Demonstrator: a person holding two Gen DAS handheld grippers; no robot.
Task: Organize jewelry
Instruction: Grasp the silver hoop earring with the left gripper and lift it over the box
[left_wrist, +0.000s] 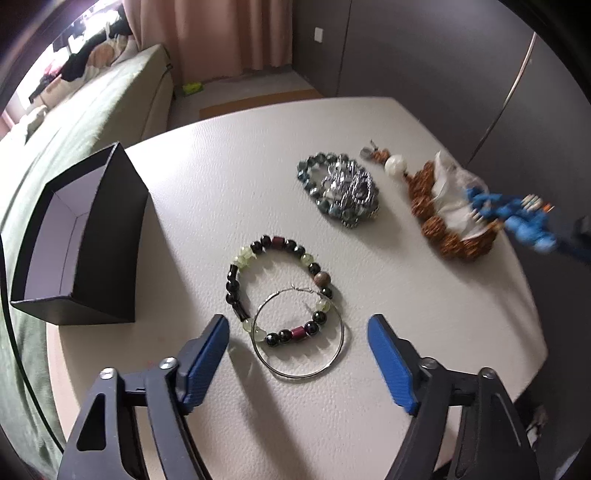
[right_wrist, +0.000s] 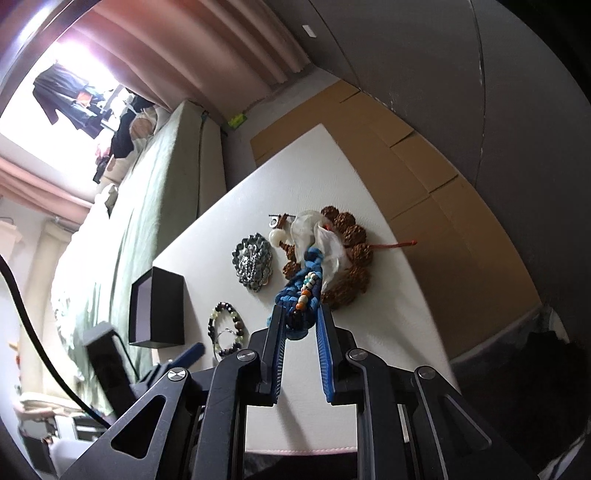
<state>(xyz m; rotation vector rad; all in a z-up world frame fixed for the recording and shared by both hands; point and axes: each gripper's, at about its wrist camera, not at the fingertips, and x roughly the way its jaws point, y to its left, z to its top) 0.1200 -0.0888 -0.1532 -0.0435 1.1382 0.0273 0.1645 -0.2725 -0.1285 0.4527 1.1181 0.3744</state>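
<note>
Right gripper (right_wrist: 298, 314) clamped on the blue braided bracelet (right_wrist: 300, 286), pinched at its near end, the rest reaching ahead over the brown seed-bead strand (right_wrist: 347, 254) and white pouch (right_wrist: 314, 236). Best lifted straight up first, clear of that strand, to avoid snagging. Then carried leftward to the black box (right_wrist: 157, 308), well off to the claw's left, and released only above its opening. Left gripper (left_wrist: 297, 341) spread wide, holding nothing, with the dark beaded bracelet (left_wrist: 280, 290) and hoop earring (left_wrist: 300, 332) just ahead between its fingers.
</note>
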